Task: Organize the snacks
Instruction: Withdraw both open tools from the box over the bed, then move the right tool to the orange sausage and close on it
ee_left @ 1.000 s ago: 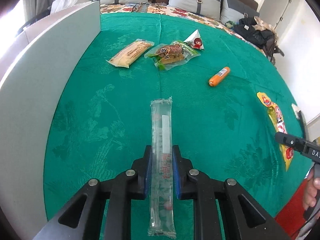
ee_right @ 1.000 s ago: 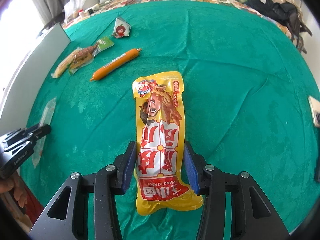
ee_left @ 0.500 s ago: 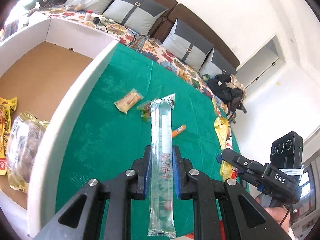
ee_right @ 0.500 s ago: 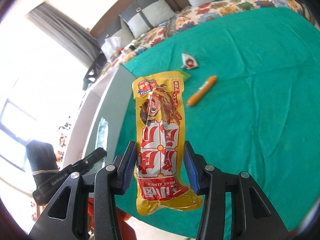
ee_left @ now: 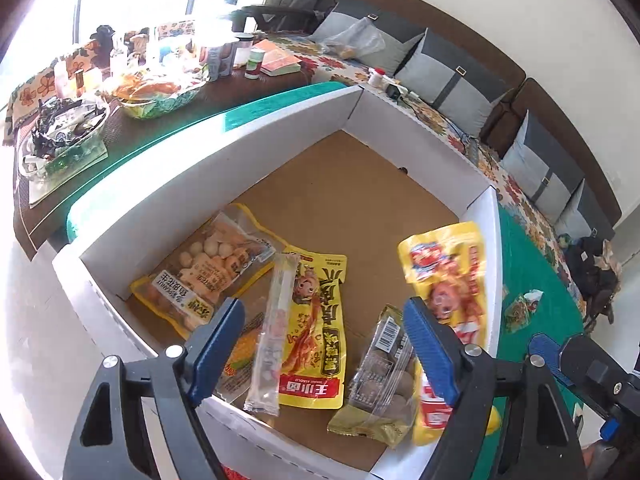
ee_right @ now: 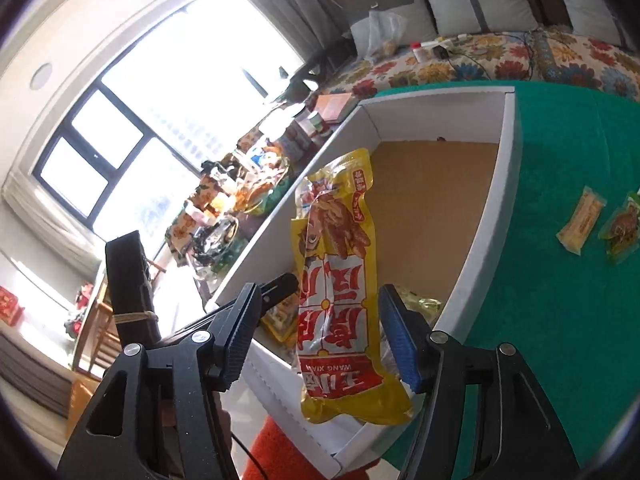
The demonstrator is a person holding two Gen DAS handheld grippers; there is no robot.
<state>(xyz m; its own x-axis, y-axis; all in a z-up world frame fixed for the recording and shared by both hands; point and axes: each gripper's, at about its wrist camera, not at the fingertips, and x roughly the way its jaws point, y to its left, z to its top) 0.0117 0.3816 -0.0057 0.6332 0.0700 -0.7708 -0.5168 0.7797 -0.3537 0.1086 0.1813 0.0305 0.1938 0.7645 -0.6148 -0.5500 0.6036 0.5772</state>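
**Both snacks let go over the box**

The left gripper (ee_left: 320, 344) is opening, its pads clear of the clear stick (ee_left: 276, 320) inside the box (ee_left: 224, 168). The right gripper (ee_right: 320, 336) is opening around the unpinched yellow pouch (ee_right: 336, 280), over the box's near rim; the far floor lies bare.

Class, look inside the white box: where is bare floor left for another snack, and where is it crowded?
Bare brown floor lies toward the far corner, bordered by the white box walls. The near end is crowded: fish-ball bag, clear stick pack, yellow pouch.

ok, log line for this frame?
phase: drop into box | left gripper: opening, clear stick pack released | right gripper: opening, yellow pouch between jaws
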